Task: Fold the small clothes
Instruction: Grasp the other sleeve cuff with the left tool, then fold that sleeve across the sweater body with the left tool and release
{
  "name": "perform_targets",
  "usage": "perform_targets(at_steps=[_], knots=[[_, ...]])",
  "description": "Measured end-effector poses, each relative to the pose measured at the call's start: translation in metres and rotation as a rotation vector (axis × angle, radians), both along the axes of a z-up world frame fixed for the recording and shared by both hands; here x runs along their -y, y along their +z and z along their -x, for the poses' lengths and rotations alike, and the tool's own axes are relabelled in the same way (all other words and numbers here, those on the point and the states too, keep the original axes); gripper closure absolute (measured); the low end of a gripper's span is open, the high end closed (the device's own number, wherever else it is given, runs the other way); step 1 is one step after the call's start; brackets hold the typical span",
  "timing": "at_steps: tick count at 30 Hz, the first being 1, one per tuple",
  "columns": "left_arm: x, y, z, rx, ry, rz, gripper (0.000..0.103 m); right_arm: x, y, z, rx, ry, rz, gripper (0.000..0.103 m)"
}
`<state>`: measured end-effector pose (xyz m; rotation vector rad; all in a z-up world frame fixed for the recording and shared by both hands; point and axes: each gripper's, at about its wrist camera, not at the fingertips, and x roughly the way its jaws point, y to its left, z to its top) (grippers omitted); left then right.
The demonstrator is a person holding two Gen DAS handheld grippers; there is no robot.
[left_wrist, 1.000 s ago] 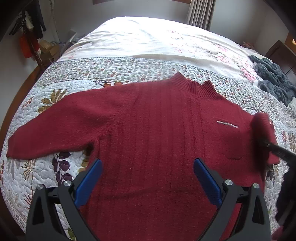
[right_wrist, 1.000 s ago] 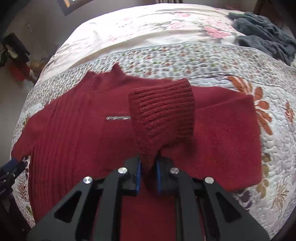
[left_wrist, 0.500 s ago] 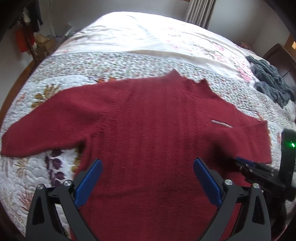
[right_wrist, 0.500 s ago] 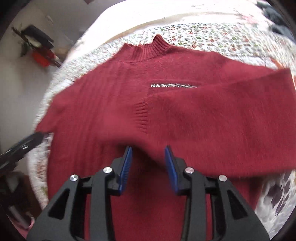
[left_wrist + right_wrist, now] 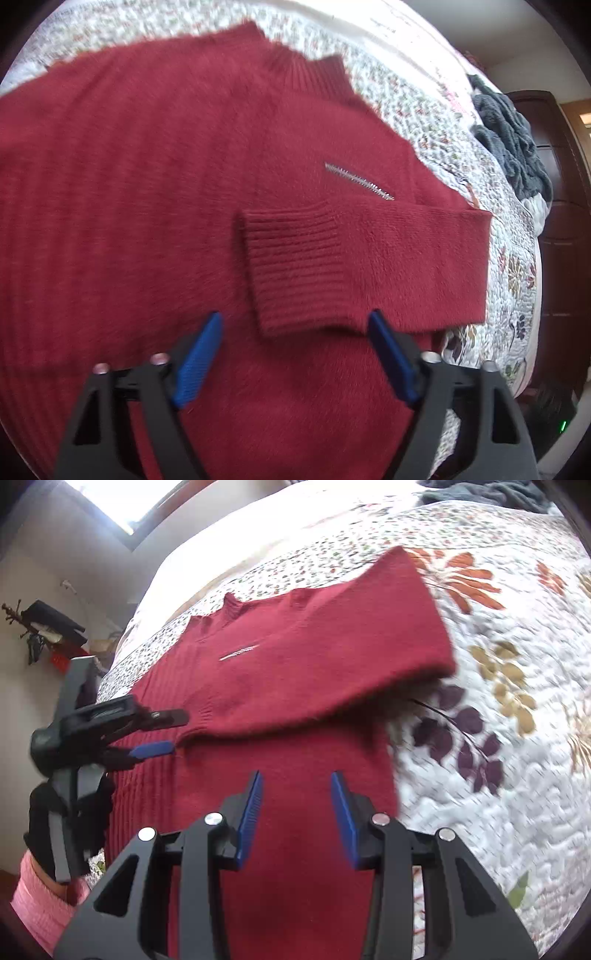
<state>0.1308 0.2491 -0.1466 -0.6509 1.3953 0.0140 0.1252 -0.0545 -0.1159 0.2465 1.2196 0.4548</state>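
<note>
Red sweater [image 5: 155,192] spread flat, front up, on the quilt [image 5: 517,738] of the bed. One sleeve [image 5: 388,258] folded across the chest, ribbed cuff [image 5: 295,266] lying near the middle of the body just below the small silver zip [image 5: 358,181]. Collar [image 5: 310,74] toward the far side of the bed. Other sleeve out of frame in the left wrist view.

Left gripper [image 5: 295,354] over the lower body of the sweater, just short of the cuff; jaws spread wide, nothing between them. Same tool seen in the right wrist view [image 5: 162,734], tips close by the cuff edge; contact too blurred to tell. Pink sleeve [image 5: 40,897] behind its handle.

Right gripper [image 5: 297,812] above the hem area near the sweater's right edge, jaws released and empty.

Grey blanket [image 5: 509,136] bunched at the bed's far corner, well apart from the sweater.
</note>
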Motion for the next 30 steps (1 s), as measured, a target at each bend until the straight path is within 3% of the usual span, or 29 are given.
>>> perform_targets(at_steps=[1,2,6,16,19,23,30], knots=[[0.001,-0.005,-0.003,-0.012,0.004,0.002,0.048,0.004,0.0,0.003,0.005,-0.011,0.01,0.064],[0.002,-0.007,-0.004,-0.022,0.013,-0.013,0.063,0.004,-0.002,0.004,0.009,-0.015,0.018,0.064],[-0.003,0.004,-0.003,0.01,0.046,-0.034,0.083,0.013,-0.006,0.007,0.01,-0.032,0.034,0.064],[-0.043,0.08,0.022,0.257,0.119,-0.193,0.089,0.017,0.012,-0.028,0.032,-0.058,0.002,0.064],[-0.067,0.088,0.023,0.278,0.141,-0.249,0.089,0.009,0.015,-0.05,0.029,-0.051,-0.01,0.064],[-0.101,0.086,0.027,0.268,0.19,-0.252,0.089,-0.011,0.008,-0.079,0.003,-0.023,-0.018,0.064],[-0.125,0.058,0.027,0.216,0.205,-0.291,0.089,-0.043,-0.02,-0.1,-0.047,0.021,0.038,0.064]])
